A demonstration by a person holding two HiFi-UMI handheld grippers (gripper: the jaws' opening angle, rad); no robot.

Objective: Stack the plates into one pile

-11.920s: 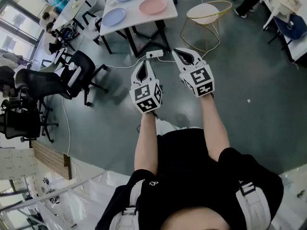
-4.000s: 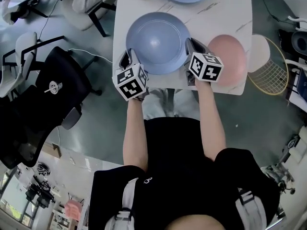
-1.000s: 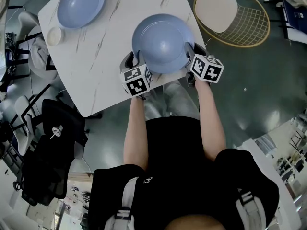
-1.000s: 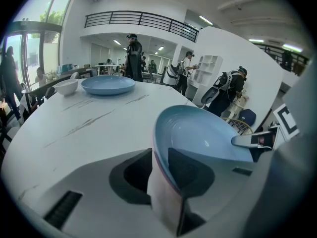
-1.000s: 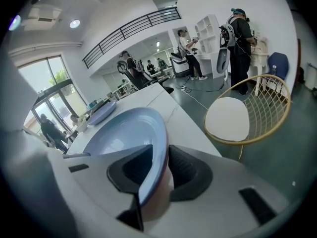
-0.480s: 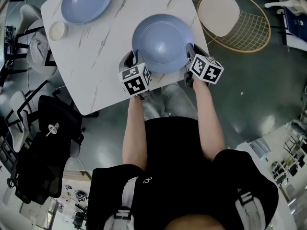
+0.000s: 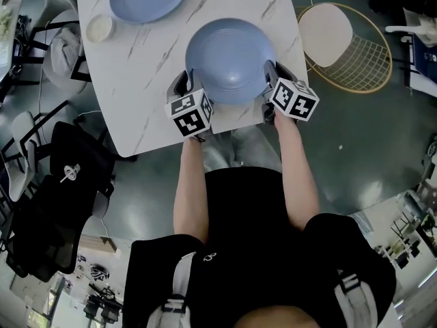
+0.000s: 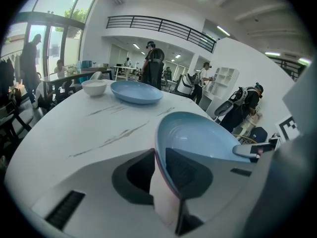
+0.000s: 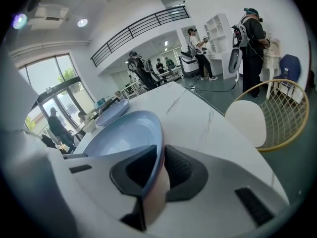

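Both just closed: left claw (image 7: 183,82), right claw (image 7: 270,71) pinch opposite rims of blue plate (image 7: 229,55)

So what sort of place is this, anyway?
Probably a big open-plan office or lab: black swivel chairs beside the white table, an upstairs balcony railing, and tall windows.
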